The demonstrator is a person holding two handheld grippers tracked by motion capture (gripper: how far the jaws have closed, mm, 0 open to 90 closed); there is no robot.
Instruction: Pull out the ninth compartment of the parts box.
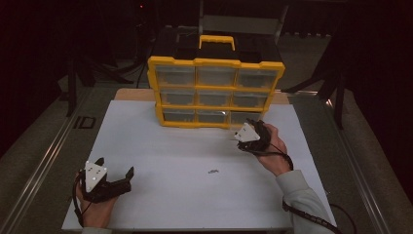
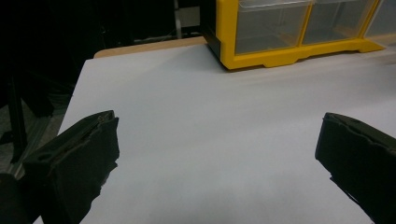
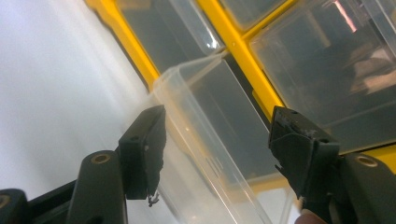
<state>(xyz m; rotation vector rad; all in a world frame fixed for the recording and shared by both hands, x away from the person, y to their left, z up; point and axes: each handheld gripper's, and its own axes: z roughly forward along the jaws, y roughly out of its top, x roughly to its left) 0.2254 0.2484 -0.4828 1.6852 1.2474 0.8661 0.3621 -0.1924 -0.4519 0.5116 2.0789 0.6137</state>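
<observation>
Left tool [image 1: 116, 178] sat spread near surface's [image 1: 195, 151] front-left corner; my right tool [image 3: 217, 149] was spread w/ clear drawer [image 3: 205, 135] between jaws, at yellow organizer [image 1: 214, 92].

Looks like a lab or recording workspace, not a home — room is dark, only the table lit. White tabletop [image 1: 195, 161] sits on a wooden board, metal rails running along both sides at 9 and 3 o'clock. Black stand legs [image 1: 78, 78] at approx. 10 o'clock, more at 2 o'clock, cables on the floor at 5 o'clock. At 12 o'clock stands a yellow parts organizer [image 1: 215, 92] w/ clear drawers — workshop-type storage, black case behind it.
</observation>
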